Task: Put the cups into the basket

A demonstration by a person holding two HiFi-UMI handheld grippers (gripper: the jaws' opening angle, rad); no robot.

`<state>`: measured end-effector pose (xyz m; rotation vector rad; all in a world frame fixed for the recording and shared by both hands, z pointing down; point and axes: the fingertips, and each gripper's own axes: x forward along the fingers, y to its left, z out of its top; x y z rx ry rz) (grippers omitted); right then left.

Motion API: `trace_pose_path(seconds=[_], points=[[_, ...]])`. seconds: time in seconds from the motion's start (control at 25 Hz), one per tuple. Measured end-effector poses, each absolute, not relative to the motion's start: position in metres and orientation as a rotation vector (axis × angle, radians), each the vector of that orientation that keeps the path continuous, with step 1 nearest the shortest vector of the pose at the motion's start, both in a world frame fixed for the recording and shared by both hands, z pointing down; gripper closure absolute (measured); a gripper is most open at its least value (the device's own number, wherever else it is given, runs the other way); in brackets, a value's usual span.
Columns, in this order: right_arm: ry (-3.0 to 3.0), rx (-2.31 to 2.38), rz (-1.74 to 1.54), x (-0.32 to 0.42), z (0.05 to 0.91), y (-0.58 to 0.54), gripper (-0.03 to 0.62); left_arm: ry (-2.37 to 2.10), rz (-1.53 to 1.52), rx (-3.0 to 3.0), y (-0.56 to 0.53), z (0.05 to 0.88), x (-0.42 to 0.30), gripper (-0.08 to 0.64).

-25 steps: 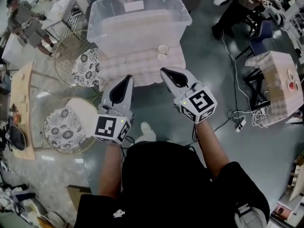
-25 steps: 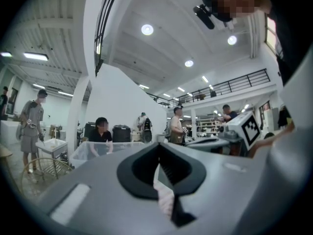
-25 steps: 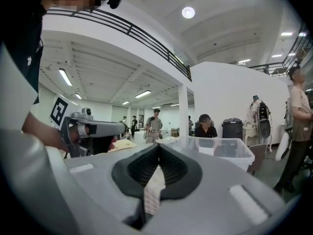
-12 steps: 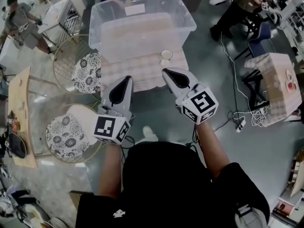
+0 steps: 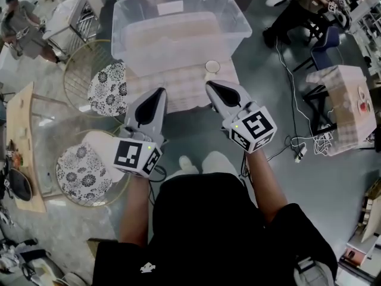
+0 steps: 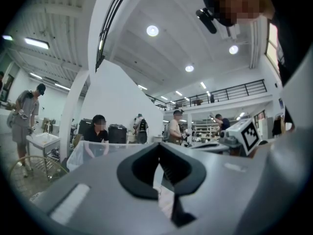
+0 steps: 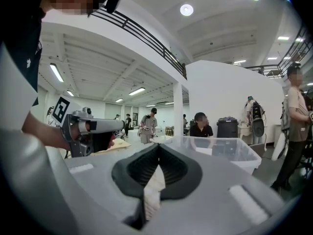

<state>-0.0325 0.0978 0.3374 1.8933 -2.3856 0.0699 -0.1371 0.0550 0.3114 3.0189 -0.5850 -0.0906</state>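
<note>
Checked table (image 5: 172, 89): cup (image 5: 212, 68) just beyond right gripper (image 5: 210, 86)

The basket (image 5: 166, 55) is clear, glossy plastic; the tablecloth (image 5: 178, 91) beneath is matt checked cloth.

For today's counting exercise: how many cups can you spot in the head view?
1: the cup stands on the checked table, just outside the clear bin. Others may be hidden.

checked tablecloth (image 5: 172, 89), black-and-white floral cushion (image 5: 80, 167)
</note>
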Motion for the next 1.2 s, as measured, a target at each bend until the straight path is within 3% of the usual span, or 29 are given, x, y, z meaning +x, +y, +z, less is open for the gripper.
trace_pose_path(seconds=[1.2], points=[[-2.446, 1.811, 0.050, 0.040, 0.328, 0.015, 0.591, -0.666, -0.083, 2.965, -0.020, 0.319, -0.072, 0.554]])
